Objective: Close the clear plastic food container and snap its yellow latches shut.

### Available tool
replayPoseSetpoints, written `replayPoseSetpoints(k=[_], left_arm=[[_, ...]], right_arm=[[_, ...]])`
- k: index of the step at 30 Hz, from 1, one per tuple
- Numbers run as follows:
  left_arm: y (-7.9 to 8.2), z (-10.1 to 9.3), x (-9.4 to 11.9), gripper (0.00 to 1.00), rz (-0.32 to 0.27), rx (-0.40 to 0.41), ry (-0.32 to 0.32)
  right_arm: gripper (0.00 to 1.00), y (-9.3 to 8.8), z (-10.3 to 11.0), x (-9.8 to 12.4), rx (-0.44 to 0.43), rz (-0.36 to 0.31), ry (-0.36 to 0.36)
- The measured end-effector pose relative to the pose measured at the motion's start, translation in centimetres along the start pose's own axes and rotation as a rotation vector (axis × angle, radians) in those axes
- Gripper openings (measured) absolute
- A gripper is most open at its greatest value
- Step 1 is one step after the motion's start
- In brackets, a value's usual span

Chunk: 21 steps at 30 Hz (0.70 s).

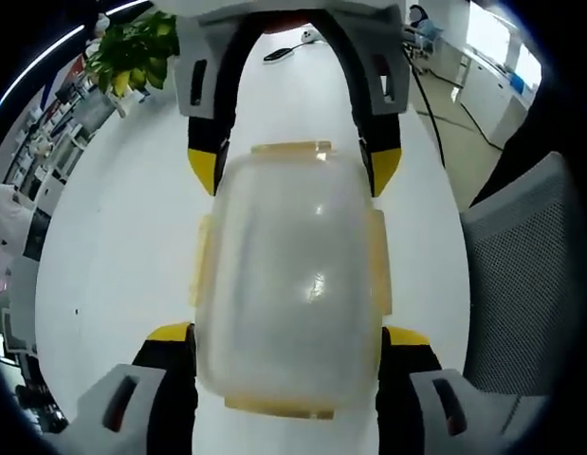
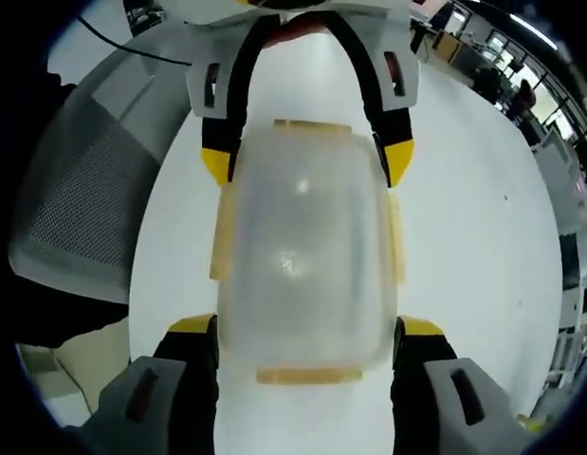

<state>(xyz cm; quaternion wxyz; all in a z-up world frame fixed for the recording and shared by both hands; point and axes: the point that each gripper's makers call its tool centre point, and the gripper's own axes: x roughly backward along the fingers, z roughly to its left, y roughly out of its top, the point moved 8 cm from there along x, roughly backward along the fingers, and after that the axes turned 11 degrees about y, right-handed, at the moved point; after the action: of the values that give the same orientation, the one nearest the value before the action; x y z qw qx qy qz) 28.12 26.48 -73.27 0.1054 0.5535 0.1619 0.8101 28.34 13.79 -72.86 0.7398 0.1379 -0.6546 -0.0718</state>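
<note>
- No brand, label or readable writing is showing on the container or on either gripper.
- In the left gripper view, the clear plastic container (image 1: 288, 280) is sitting on a white table (image 1: 122, 256), lid on, between the yellow-tipped jaws of the left gripper (image 1: 288, 341) rising from the bottom of the picture.
- The left gripper's jaws are standing wide apart, one at each side of the near end of the container, close against its walls; whether they are actually touching it cannot be told.
- The right gripper (image 1: 293, 169) is coming in from the top of that view, its jaws likewise spread around the far end of the container.
- Pale yellow latches (image 1: 291, 150) are lying along the container's edges; whether they are snapped down cannot be told.
- The right gripper view is showing the same container (image 2: 302, 251) from the opposite end, with the right gripper (image 2: 307, 336) straddling the near end, jaws wide, and the left gripper (image 2: 307, 161) straddling the far end.
- The left gripper view alone is showing a green plant (image 1: 132, 52) and a dark cable (image 1: 426, 100) on the table.
- A grey mesh chair (image 1: 525, 284) is standing beside the table, at the right in the left gripper view and at the left (image 2: 80, 204) in the right gripper view.
</note>
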Motion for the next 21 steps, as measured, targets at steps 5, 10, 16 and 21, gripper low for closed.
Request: replayPoseSetpoints(k=[5, 10, 16, 21], left_arm=[[-0.08, 0.20, 0.00, 0.75, -0.008, 0.006, -0.009], [-0.08, 0.25, -0.08, 0.75, -0.006, 0.000, -0.019], [-0.07, 0.21, -0.08, 0.75, -0.001, 0.003, -0.011], [-0.65, 0.29, 0.13, 0.75, 0.001, 0.010, -0.009]], right_arm=[[0.72, 0.05, -0.18, 0.07, 0.001, 0.006, 0.007], [0.72, 0.17, -0.13, 0.06, -0.002, 0.017, 0.005], [0.72, 0.19, -0.17, 0.03, -0.001, 0.019, 0.004], [0.72, 0.48, -0.21, -0.07, 0.004, -0.017, 0.005]])
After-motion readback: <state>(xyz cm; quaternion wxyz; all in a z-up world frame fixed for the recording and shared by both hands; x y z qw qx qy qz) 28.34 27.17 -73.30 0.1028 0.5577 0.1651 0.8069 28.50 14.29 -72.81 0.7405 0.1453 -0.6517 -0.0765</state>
